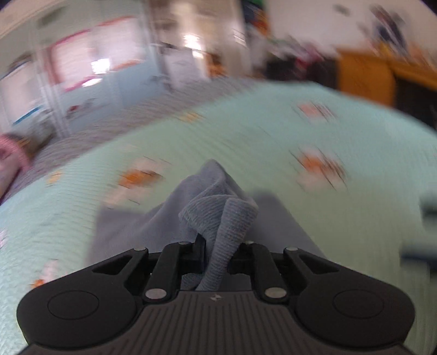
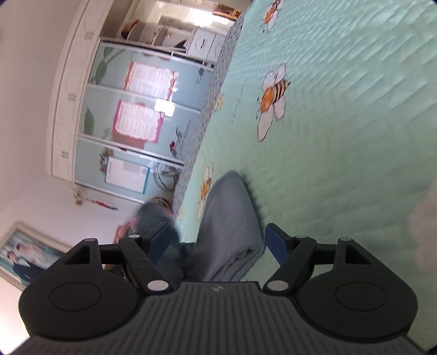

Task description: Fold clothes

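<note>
Pinching one grey-blue garment (image 1: pixel 218 215), two grippers

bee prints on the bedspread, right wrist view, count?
3: one at the top edge, one mid-frame, one partly behind the grey-blue garment. More may be hidden.

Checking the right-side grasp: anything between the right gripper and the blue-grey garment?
Nothing visible. The folded blue-grey garment lies on the green bedspread, directly between the right gripper's open jaws, unobstructed.
</note>
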`<state>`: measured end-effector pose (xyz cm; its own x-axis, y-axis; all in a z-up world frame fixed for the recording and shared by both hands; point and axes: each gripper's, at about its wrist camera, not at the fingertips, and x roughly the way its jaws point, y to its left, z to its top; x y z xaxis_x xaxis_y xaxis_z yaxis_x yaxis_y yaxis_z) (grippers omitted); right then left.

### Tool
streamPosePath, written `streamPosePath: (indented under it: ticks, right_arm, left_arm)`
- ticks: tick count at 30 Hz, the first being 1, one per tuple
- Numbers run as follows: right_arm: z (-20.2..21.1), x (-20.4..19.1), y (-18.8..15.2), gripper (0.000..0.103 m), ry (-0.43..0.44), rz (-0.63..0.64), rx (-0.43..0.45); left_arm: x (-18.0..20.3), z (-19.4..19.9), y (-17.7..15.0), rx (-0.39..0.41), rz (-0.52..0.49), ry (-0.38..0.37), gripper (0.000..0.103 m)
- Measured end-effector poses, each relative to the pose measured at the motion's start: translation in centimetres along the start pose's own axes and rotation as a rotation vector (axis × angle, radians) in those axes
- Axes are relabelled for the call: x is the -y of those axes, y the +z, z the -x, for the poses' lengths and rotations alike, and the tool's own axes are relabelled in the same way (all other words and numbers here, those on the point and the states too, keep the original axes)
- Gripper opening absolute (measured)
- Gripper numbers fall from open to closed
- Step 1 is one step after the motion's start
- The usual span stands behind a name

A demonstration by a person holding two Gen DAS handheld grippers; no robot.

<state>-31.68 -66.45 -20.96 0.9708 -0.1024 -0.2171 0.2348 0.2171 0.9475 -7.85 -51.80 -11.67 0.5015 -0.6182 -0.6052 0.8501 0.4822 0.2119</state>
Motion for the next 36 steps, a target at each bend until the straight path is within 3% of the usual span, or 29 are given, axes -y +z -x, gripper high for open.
streamPosePath:
  ticks: [2, 6, 10, 13, 17, 21, 24, 26, 28, 32, 36]
  right_arm:
    - [0.6, 0.5, 0.5, 0.078, 0.004, -0.012, 0.010]
    - [1.1, 1.6, 1.0, 0.078, 0.013, -0.057, 0.015]
    - [0.7, 2.3, 1.2, 0.078, 0.027, -0.083, 0.005]
    - [0.6, 2.8, 1.4, 0.078, 0.035, -0.114, 0.007]
    - [0.8, 2.9, 1.5, 0.078, 0.035, -0.120, 0.017]
    - [0.7, 2.7, 1.6, 0.078, 0.040, -0.110, 0.011]
    - [0.6, 2.5, 1.6, 0.078, 0.043, -0.102, 0.007]
    - [0.7, 2.4, 1.7, 0.078, 0.041, -0.099, 0.012]
    - [0.9, 2.1, 1.7, 0.078, 0.041, -0.088, 0.017]
    - [1.1, 0.7, 1.7, 0.079, 0.061, -0.045, 0.018]
    - [0.3, -1.7, 1.0, 0.079, 0.107, 0.008, -0.018]
  left_arm:
    - [2.9, -0.5, -1.8, -0.012, -0.076, 0.022, 0.013]
    - [4.0, -0.7, -2.7, -0.021, -0.092, 0.063, 0.013]
    - [3.7, 0.7, -0.3, 0.030, -0.122, 0.086, 0.013]
    - [5.8, 1.5, 1.5, 0.062, -0.170, 0.058, 0.013]
    - [7.8, -2.0, -0.4, -0.068, -0.220, 0.065, 0.016]
    - [8.3, -1.6, -1.1, -0.058, -0.232, 0.093, 0.017]
    - [7.2, -0.8, -0.2, -0.059, -0.165, 0.082, 0.028]
    - [6.3, -0.2, 0.1, -0.052, -0.103, 0.064, 0.047]
    - [5.3, 1.3, 0.0, -0.023, -0.033, 0.017, 0.056]
    - [2.6, 4.5, -0.7, 0.048, 0.109, -0.048, 0.063]
    - [-1.0, 6.2, -1.5, 0.080, 0.218, -0.008, 0.064]
